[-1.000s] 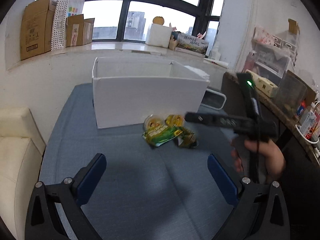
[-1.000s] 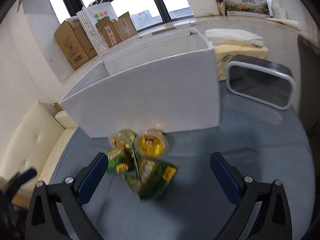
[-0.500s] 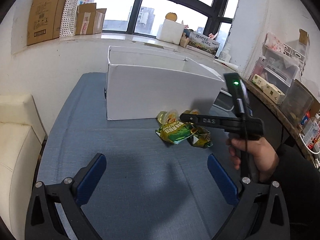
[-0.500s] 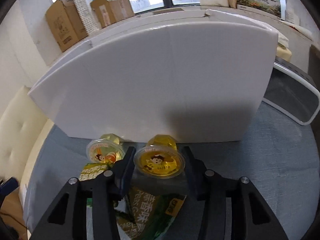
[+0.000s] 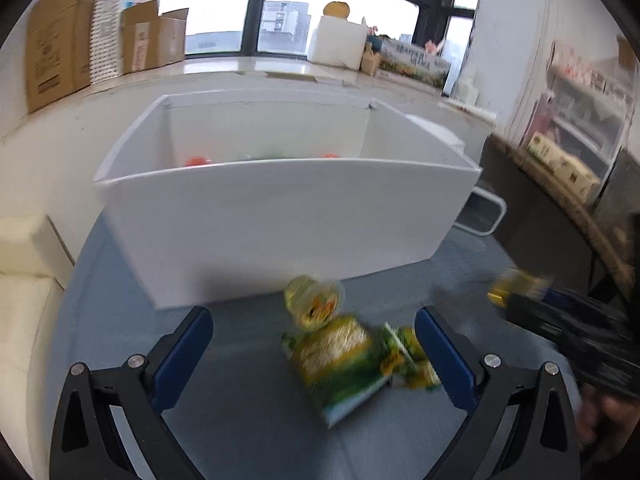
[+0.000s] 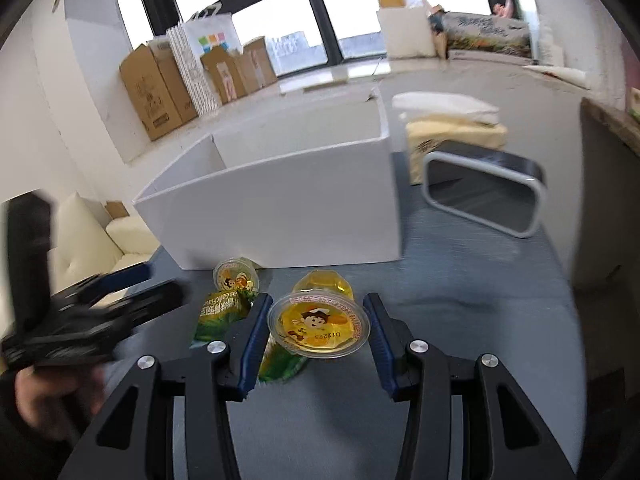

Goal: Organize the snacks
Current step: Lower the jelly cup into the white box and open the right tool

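My right gripper [image 6: 318,330] is shut on a yellow jelly cup [image 6: 318,326] and holds it above the blue tabletop. A second jelly cup [image 6: 235,274] and green snack packets [image 6: 220,312] lie in front of the white box [image 6: 280,216]. In the left wrist view my left gripper [image 5: 312,340] stands open above those green packets [image 5: 340,360] and the jelly cup [image 5: 316,304], touching neither. The white box [image 5: 280,216] is behind them with orange items dimly visible inside. The right gripper [image 5: 516,292] shows at the right, blurred, with its yellow cup.
A grey-rimmed dark bin [image 6: 484,196] lies on its side to the right of the box. Cardboard boxes [image 6: 160,92] and a patterned bag line the window sill. A cream sofa [image 6: 92,236] stands left of the table. Shelves with goods [image 5: 568,128] are at the right.
My right gripper closed on the jelly cup and lifted it off the table, pulling back from the box. My left gripper moved forward over the packets and stayed open.
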